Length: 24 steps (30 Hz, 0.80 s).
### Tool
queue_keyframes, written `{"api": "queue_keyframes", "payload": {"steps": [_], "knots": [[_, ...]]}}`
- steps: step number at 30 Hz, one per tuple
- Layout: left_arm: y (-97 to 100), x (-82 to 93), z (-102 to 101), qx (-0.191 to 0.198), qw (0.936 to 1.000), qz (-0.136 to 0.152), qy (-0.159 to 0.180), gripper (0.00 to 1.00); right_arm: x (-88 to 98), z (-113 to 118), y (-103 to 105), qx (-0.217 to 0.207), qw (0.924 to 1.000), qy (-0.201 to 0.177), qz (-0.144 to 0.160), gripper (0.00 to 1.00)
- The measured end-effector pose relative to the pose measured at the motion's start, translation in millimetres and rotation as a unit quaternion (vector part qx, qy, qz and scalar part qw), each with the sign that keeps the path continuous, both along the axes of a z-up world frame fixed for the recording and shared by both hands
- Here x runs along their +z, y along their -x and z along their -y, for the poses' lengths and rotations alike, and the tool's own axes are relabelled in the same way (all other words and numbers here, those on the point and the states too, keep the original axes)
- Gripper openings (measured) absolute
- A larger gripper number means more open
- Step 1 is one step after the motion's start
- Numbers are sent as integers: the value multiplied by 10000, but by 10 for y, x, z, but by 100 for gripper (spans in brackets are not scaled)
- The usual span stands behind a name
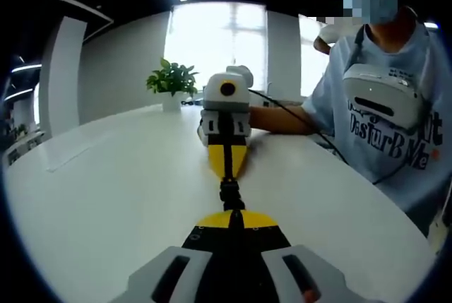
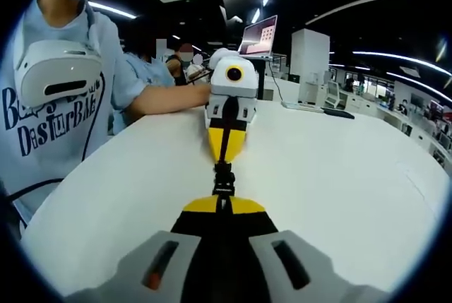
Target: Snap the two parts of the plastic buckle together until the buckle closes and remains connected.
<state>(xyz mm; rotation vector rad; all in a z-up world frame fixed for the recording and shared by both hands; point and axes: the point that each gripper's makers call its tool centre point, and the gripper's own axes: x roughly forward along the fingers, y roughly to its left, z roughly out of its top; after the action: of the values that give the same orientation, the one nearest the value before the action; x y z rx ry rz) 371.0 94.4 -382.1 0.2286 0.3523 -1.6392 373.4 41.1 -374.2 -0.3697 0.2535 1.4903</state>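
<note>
Left gripper view: left gripper (image 1: 235,220) clamped on buckle (image 1: 231,194), just beyond fingertips, facing right gripper (image 1: 227,164). Right gripper view: right gripper (image 2: 223,205) clamped likewise (same buckle (image 2: 224,177) between both). Apparently pressing halves together; next, push straight, aligned, until latched.

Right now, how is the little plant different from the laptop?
The plant is green and leafy, in a white pot; the laptop is flat and open, with a lit pinkish screen. The plant stands before a bright window; the laptop has a dim room behind it. Both sit far beyond the black buckle, toward the far side of the white table.
</note>
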Motion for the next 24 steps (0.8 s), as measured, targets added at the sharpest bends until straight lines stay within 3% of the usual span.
{"api": "queue_keyframes", "payload": {"steps": [24], "knots": [[-125,-3,44,223,9995,202,38,0,-9,4,-37,89,9999,-29,-44,2]]}}
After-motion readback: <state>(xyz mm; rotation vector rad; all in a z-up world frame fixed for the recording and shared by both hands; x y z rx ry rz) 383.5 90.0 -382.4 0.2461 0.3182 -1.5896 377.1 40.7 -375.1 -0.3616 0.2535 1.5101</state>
